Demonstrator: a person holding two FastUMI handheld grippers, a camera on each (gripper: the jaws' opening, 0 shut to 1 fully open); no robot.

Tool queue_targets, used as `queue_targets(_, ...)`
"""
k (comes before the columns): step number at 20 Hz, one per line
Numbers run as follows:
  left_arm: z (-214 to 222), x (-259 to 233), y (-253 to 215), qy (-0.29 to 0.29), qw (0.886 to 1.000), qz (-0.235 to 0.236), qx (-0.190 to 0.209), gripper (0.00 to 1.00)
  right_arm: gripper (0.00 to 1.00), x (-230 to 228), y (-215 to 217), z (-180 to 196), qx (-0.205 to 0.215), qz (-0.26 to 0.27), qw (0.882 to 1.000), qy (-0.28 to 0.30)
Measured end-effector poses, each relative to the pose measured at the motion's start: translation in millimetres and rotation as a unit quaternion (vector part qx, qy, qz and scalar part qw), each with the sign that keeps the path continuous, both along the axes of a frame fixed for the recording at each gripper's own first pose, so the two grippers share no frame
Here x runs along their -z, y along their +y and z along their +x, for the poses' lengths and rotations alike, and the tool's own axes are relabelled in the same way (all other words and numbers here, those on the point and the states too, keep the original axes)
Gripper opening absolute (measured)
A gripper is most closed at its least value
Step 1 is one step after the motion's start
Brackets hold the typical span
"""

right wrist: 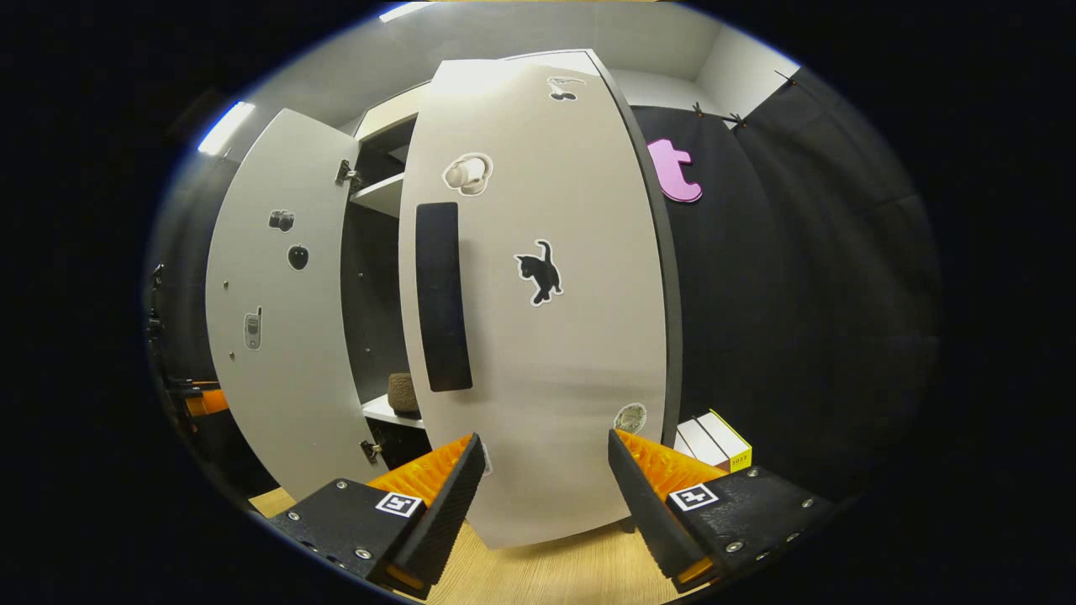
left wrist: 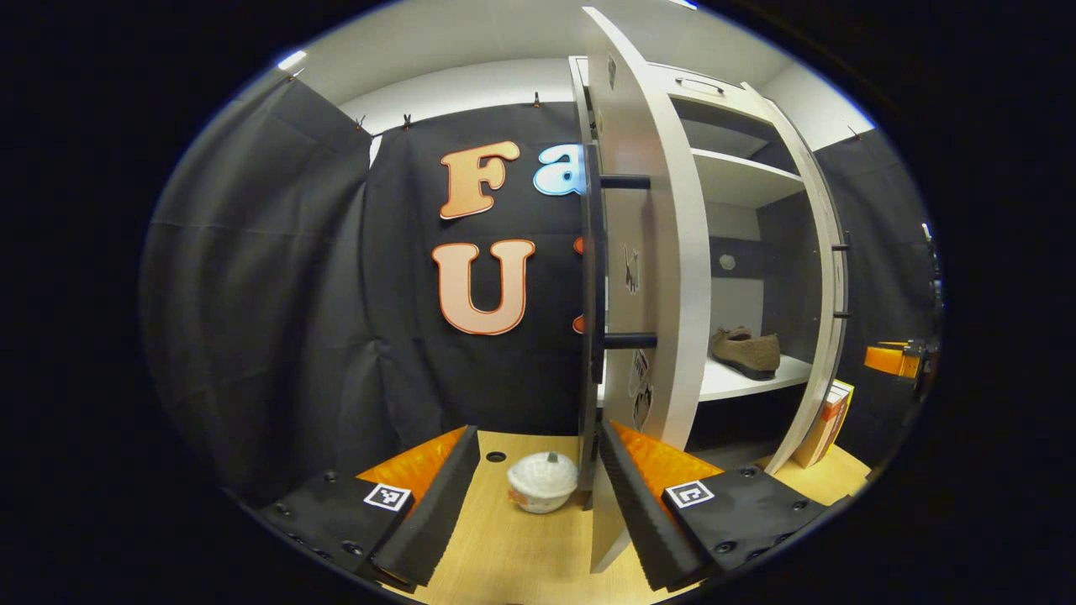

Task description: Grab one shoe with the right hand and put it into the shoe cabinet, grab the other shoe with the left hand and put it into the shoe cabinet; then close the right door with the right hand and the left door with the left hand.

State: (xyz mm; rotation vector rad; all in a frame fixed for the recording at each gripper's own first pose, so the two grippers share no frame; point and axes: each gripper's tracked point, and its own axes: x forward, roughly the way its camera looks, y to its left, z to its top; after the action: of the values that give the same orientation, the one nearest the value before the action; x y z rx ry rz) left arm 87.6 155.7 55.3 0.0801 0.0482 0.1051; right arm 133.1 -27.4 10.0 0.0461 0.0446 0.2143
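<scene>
My left tongs (left wrist: 538, 496) gape wide, the left door (left wrist: 643, 252) edge-on at one o'clock; a brown shoe (left wrist: 746, 351) sits on the cabinet shelf (left wrist: 740, 382) at two o'clock. My right tongs (right wrist: 545, 496) gape wide before the right door (right wrist: 538, 336); its cat sticker (right wrist: 540, 271) shows at twelve o'clock.

The right gripper (right wrist: 542, 496) is seen with its fingers spread apart and nothing between them, held just before the outer face of the right door (right wrist: 546, 353) of the shoe cabinet (right wrist: 382, 197), on which a dark handle (right wrist: 443, 296) and a cat sticker (right wrist: 540, 271) are carried. The left door (right wrist: 277, 336) is swung open, and through the gap between the doors part of a shoe (right wrist: 403, 392) is seen on a shelf (right wrist: 388, 412). Boxes (right wrist: 714, 444) are stood on the wooden floor (right wrist: 546, 571) just right of the door.
</scene>
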Motion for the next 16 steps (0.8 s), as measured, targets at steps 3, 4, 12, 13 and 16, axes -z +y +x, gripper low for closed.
queue_targets(3, 4.4, 1.0, -15.0, 0.001, 1.000, -0.001, 0.029, 0.94, 0.91, -2.7, -1.3, -5.6, 0.001, 0.002, 1.000, -0.003)
queue_targets(4, 6.0, 1.1, -21.7, 0.002, 0.999, -0.003, 0.041, 0.94, 0.91, -3.1, -1.5, -7.5, 0.001, 0.001, 1.000, -0.003)
queue_targets(12, 28.4, 10.4, -87.4, 0.010, 0.993, -0.024, 0.119, 0.94, 0.91, -2.6, -8.0, -21.9, 0.022, -0.026, 0.999, 0.001)
queue_targets(13, 32.4, 11.9, -91.4, 0.010, 0.992, -0.023, 0.121, 0.95, 0.91, -2.2, -9.0, -23.8, 0.023, -0.025, 0.999, 0.003)
queue_targets(16, 51.8, 9.3, -100.8, 0.011, 0.991, -0.021, 0.129, 0.95, 0.91, -0.6, -13.9, -30.4, 0.026, -0.020, 0.999, 0.007)
